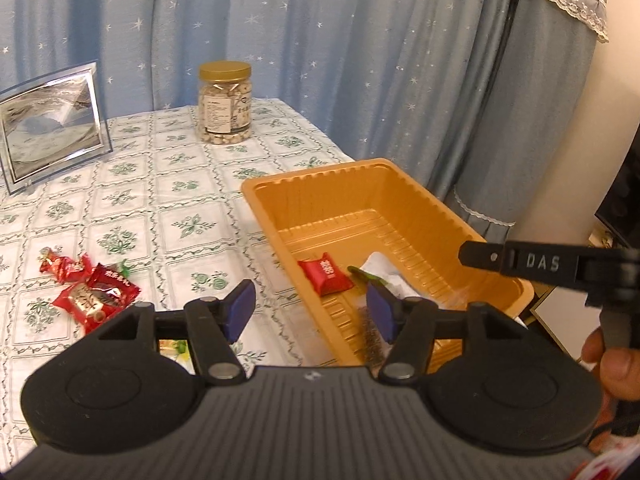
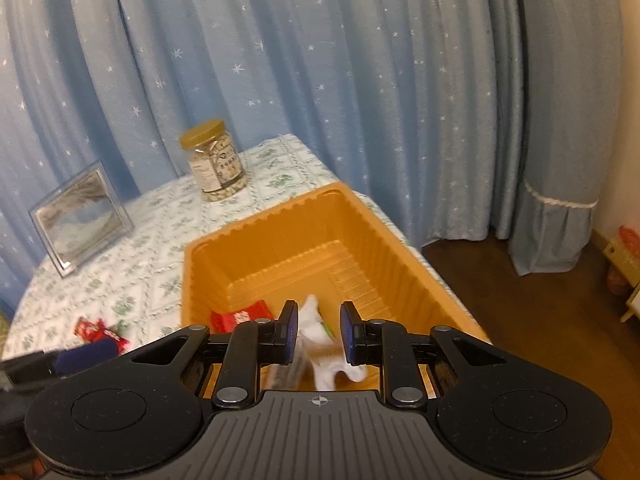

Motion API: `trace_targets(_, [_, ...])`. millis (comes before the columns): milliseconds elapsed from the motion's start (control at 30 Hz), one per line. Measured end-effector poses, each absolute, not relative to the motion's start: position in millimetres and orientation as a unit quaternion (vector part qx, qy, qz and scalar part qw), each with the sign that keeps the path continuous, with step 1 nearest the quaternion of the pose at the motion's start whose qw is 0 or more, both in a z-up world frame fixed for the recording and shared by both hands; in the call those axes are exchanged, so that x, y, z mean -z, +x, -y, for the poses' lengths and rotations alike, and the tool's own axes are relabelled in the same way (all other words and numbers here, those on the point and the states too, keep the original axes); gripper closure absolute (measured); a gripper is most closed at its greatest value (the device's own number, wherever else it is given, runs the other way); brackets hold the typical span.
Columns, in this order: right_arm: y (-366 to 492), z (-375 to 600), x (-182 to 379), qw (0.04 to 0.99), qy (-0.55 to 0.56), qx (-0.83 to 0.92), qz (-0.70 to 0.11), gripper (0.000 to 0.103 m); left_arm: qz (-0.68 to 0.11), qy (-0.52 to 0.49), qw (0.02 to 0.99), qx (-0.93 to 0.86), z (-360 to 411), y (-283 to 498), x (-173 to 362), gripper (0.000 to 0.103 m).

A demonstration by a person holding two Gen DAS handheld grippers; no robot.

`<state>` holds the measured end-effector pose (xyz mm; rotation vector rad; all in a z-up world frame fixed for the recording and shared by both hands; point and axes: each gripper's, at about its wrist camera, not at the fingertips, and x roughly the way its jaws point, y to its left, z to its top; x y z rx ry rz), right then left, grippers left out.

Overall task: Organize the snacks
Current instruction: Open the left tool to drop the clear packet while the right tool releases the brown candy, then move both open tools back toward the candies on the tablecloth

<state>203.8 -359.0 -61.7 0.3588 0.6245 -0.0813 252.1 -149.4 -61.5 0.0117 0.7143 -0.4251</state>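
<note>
An orange plastic tray (image 1: 404,196) sits at the table's right edge. On its floor lie a red candy (image 1: 326,274) and a white packet (image 1: 386,274). Several more red candies (image 1: 90,286) lie on the cloth to the left. My left gripper (image 1: 310,312) hangs open and empty over the tray's near left rim. My right gripper (image 2: 319,332) hovers above the tray (image 2: 256,248) with its jaws drawn close. The white packet (image 2: 314,314) shows blurred through the narrow gap, and I cannot tell whether the pads touch it. The red candy (image 2: 240,316) lies just left of them.
A gold-lidded jar of nuts (image 1: 225,102) and a glass photo frame (image 1: 50,120) stand at the back of the floral tablecloth. Blue star curtains hang behind. The table ends just right of the tray, above a wooden floor (image 2: 520,300). A hand (image 1: 612,364) grips the right tool.
</note>
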Motion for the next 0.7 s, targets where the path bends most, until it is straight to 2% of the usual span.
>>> trace_targets(67, [203.0, 360.0, 60.4, 0.935, 0.176, 0.041, -0.304, 0.068, -0.346, 0.009, 0.916, 0.202, 145.2, 249.8, 60.0, 0.038])
trace_targets(100, [201.5, 361.0, 60.0, 0.935, 0.178, 0.044, -0.303, 0.057, -0.345, 0.009, 0.917, 0.199, 142.6, 248.2, 59.3, 0.035])
trace_targets(133, [199.4, 361.7, 59.5, 0.935, 0.18, 0.047, -0.303, 0.052, -0.345, 0.009, 0.918, 0.197, 139.7, 246.0, 58.5, 0.032])
trace_targets(533, [167.3, 334.6, 53.4, 0.931, 0.162, 0.046, -0.325, 0.052, -0.352, -0.003, 0.922, 0.161, 97.4, 215.8, 46.3, 0.016])
trace_targets(700, [155.1, 309.8, 46.1, 0.933, 0.147, 0.029, -0.327, 0.051, -0.347, -0.006, 0.926, 0.15, 79.1, 202.3, 34.6, 0.013])
